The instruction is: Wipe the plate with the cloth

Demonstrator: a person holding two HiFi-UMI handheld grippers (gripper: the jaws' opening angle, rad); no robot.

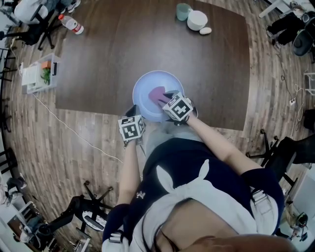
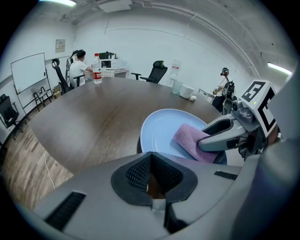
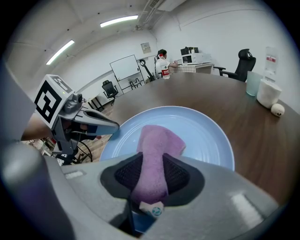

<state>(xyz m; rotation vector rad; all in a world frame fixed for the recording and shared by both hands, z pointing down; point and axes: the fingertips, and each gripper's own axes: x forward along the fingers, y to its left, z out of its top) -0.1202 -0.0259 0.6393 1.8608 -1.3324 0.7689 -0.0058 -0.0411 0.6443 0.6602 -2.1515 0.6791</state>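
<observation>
On our right gripper (image 3: 152, 164) the jaws are clamped on the purple cloth (image 3: 159, 140), whose free end lies on the pale blue plate (image 3: 206, 136). On our left gripper (image 2: 150, 157) the jaws are together and empty, just off the plate's rim at 7 o'clock. The plate sits at the near edge of the table (image 1: 108, 59). Bare tabletop runs toward 12 o'clock, with a cup (image 1: 183, 11) and a white bowl (image 1: 197, 19) at 1 o'clock.

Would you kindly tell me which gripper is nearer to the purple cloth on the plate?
Right. The right gripper has the purple cloth clamped between its jaws over the plate; the left gripper is at the plate's rim, beside the cloth without touching it.
</observation>
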